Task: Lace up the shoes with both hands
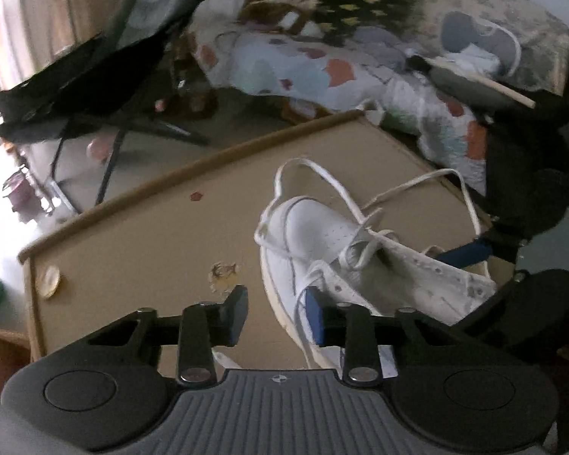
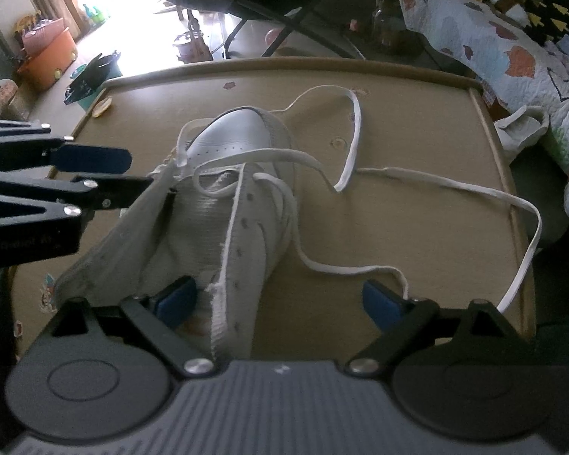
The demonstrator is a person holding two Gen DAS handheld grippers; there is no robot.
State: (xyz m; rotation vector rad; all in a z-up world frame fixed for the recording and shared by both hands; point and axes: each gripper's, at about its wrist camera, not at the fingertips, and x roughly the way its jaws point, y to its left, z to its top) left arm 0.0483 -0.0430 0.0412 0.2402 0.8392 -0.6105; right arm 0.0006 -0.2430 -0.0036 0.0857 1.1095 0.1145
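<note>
A white sneaker (image 1: 322, 235) (image 2: 239, 140) lies on the tan table (image 1: 140, 250) (image 2: 417, 227), its tongue area spread wide. Its white lace (image 1: 322, 174) (image 2: 356, 129) is threaded through the eyelets nearest the toe and trails in loose loops over the table. My left gripper (image 1: 277, 316) (image 2: 132, 174) stands open beside the shoe's left flank, with only table and sole edge showing in the gap. My right gripper (image 2: 280, 301) is wide open over the heel end; the right eyelet flap (image 2: 239, 250) rises just inside its left pad, and one lace end passes its right finger (image 2: 383, 303).
The table has a raised rim (image 1: 193, 163) (image 2: 284, 62). A small round disc (image 1: 51, 282) (image 2: 102, 108) lies near one corner. A white cloth (image 2: 523, 129) hangs at the right edge. A quilted bed (image 1: 303, 68) and a black folding chair (image 1: 95, 76) stand beyond.
</note>
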